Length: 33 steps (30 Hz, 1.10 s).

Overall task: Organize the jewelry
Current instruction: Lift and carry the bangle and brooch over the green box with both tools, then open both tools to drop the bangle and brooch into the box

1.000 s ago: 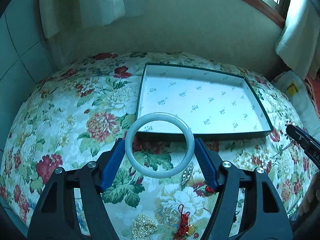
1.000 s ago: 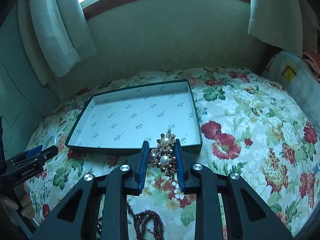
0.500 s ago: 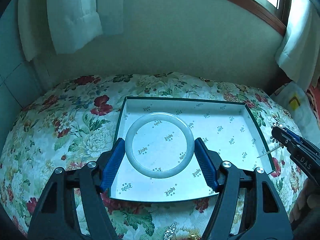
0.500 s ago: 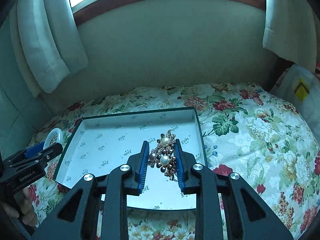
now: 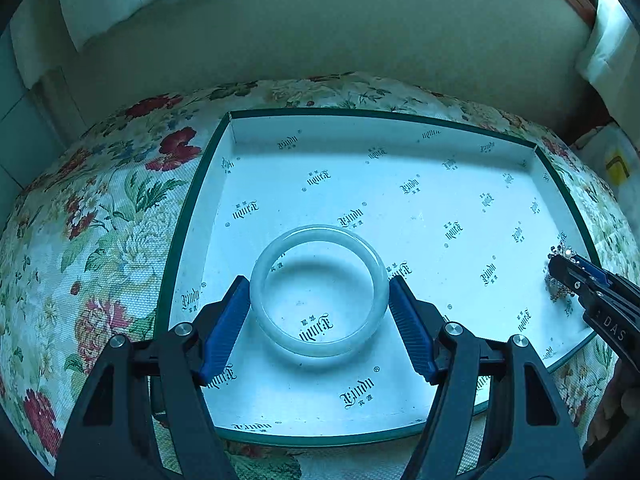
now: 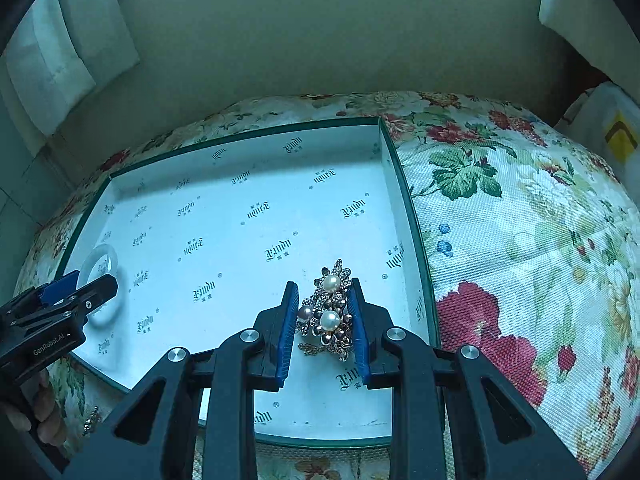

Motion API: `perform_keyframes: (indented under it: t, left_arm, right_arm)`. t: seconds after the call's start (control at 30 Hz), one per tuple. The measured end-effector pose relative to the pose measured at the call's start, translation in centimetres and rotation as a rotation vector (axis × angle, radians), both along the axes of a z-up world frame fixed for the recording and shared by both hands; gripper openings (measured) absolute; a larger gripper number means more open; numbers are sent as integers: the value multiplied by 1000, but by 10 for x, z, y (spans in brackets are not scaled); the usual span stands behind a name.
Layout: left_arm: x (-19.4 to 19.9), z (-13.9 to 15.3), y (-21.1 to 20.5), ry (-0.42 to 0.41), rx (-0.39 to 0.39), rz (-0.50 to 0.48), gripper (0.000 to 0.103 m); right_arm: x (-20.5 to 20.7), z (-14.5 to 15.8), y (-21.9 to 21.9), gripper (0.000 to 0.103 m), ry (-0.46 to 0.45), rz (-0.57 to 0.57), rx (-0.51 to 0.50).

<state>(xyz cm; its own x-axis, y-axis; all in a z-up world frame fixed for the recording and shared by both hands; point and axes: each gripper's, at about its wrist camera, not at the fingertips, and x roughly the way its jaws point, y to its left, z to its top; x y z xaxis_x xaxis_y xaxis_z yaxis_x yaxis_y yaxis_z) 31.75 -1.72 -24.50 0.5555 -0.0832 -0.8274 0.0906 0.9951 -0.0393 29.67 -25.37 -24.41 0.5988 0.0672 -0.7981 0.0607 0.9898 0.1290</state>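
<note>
A pale jade bangle (image 5: 319,291) sits clamped between the blue pads of my left gripper (image 5: 319,300), low over the left part of the shallow green-edged box (image 5: 192,200) lined with white printed paper. My right gripper (image 6: 323,312) is shut on a pearl-and-rhinestone brooch (image 6: 330,308), low over the box's right part near its right wall (image 6: 408,208). In the right wrist view the left gripper (image 6: 76,292) and the bangle (image 6: 100,264) show at the box's left edge. The left wrist view catches the right gripper (image 5: 576,276) with the brooch (image 5: 560,276) at the far right.
The box lies on a floral cloth (image 6: 520,220) that covers the surface. A small ornament (image 6: 91,420) lies on the cloth below the box's near left corner. Behind stand a plain wall and white curtains (image 5: 120,4). A hand (image 6: 40,416) grips the left tool.
Both grippers have moved forward and down from over the cloth to low over the box floor, each still holding its piece. The loose jewelry on the cloth has dropped out of view.
</note>
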Motion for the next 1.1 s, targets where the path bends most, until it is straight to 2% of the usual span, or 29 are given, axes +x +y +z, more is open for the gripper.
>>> perform_keyframes:
  t: [0.27,0.33,0.4,0.5,0.8,1.1]
  left_arm:
    - [-1,-8,-2,-1,38,-5,71]
    - [-1,-7,-2,-6,33,-5,71]
    - [-2,-3,-3,-21,36,-7,72]
    - [-6,6,-4,-42,41,-13,80]
    - [-43,31,4,-58,3,-17,80]
    - [-105,35,25,-26,-11,13,80]
  right_arm:
    - [1,0,0,30,0,8,11]
    - [0,3,-1,47,-9,4,17]
    - [-2,7,-2,50,-22,-1,25]
    - [-7,15,-2,50,-36,-1,29]
    - [-50,36,6,50,-48,25,46]
    - [-114,38,17,50,-8,50,58]
